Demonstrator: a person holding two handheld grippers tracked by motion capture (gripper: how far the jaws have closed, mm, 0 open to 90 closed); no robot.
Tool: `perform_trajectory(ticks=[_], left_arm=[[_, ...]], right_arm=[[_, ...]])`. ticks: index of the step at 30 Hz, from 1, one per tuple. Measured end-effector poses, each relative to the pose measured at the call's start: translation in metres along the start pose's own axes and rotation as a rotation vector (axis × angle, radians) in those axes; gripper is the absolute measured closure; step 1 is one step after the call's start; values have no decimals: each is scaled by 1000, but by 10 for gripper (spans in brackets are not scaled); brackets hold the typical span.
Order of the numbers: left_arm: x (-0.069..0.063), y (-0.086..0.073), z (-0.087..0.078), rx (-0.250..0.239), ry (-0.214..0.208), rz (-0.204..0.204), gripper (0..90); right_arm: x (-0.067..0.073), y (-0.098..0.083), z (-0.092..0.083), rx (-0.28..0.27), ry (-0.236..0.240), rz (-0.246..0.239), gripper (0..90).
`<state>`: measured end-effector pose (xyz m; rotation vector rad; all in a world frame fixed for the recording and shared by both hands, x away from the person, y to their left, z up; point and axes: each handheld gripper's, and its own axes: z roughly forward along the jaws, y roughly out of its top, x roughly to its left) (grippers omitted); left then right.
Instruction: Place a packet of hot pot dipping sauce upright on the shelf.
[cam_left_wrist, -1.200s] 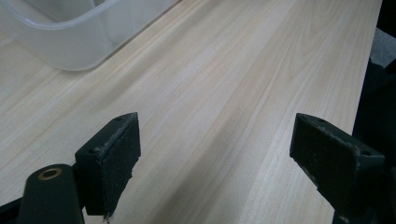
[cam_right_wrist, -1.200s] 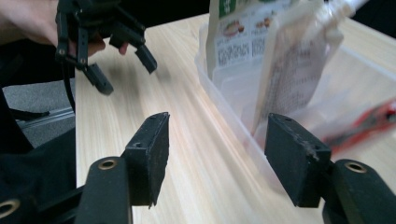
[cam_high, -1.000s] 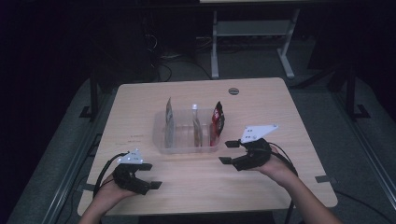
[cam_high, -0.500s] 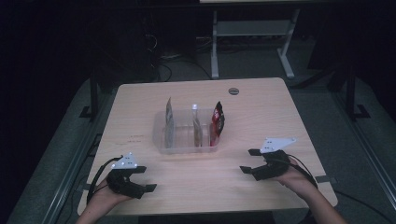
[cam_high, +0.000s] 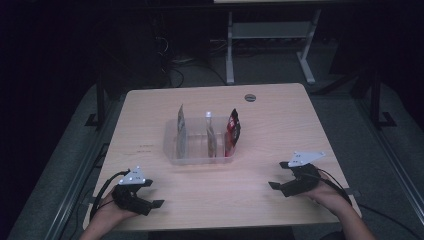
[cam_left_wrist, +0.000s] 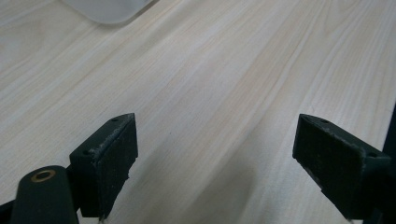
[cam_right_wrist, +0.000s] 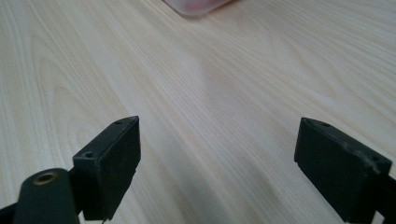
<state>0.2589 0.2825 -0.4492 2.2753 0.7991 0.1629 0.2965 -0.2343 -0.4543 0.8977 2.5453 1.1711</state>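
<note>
Landmark: clear plastic bin (cam_high: 172, 152), mid-table (cam_high: 280, 115).
Pouches: three snack pouches upright in bin; red pouch (cam_high: 232, 131) at its right end.
Handling: likely light, crinkly, slippery film; pinch the top seam.
Right gripper (cam_high: 281, 176): near-right of bin, jaws just opened wide, empty.
Left gripper (cam_high: 153, 193): near-left of bin, wide, empty.

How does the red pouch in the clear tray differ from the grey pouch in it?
The red pouch stands in the right end of the clear tray; the grey pouch stands at the left end. The red pouch looks dark red and black; the grey pouch looks pale. Both stand upright on edge.
</note>
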Motion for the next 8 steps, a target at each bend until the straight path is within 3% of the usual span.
perform_trajectory(ticks=[8], left_arm=[[1, -1, 6, 1, 17, 20, 135]], right_arm=[[-2, -2, 1, -1, -31, 13, 130]])
